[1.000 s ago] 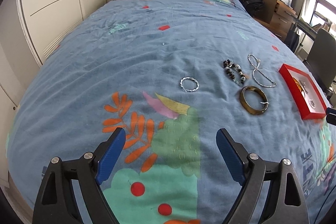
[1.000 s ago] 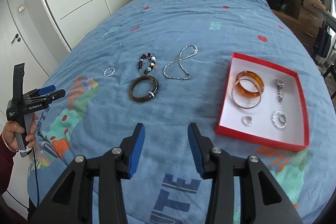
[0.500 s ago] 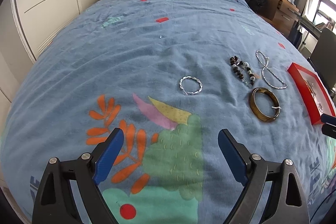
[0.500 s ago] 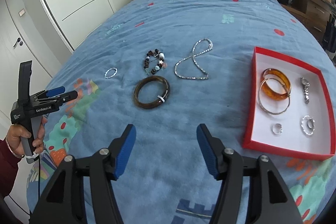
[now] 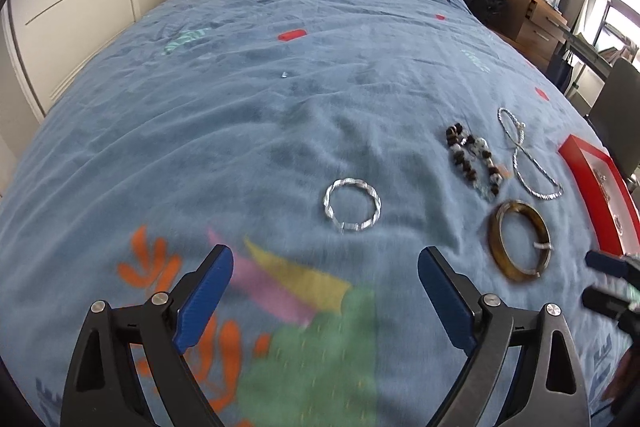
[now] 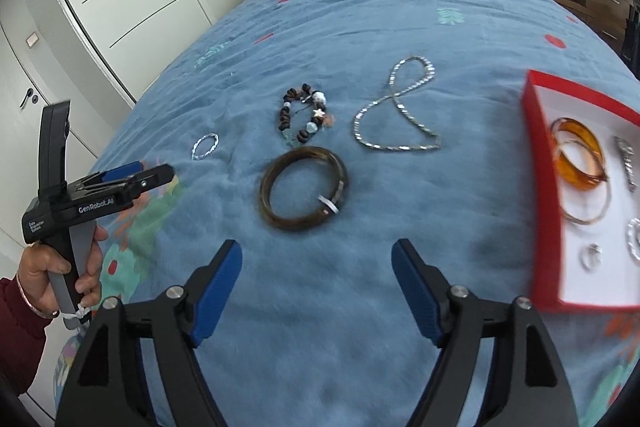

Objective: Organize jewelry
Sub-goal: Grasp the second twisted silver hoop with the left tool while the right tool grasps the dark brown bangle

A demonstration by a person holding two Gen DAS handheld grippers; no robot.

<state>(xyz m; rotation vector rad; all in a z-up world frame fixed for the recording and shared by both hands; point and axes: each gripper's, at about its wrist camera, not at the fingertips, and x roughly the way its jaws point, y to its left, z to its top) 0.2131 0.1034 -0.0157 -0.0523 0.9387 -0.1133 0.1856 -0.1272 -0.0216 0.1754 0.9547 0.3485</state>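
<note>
Left wrist view looks down the left gripper (image 5: pixel 324 281), spread wide with nothing between its blue pads, above a blue patterned bed (image 5: pixel 248 115). A twisted silver bracelet (image 5: pixel 352 203) lies just ahead of it. Right wrist view shows the right gripper (image 6: pixel 316 277), its jaws opening and empty, near a dark brown bangle (image 6: pixel 304 188). Beyond that lie a beaded bracelet (image 6: pixel 302 121) and a silver chain (image 6: pixel 396 113). At the right, a red box (image 6: pixel 538 163) holds an amber bangle (image 6: pixel 578 159) and smaller silver pieces.
</note>
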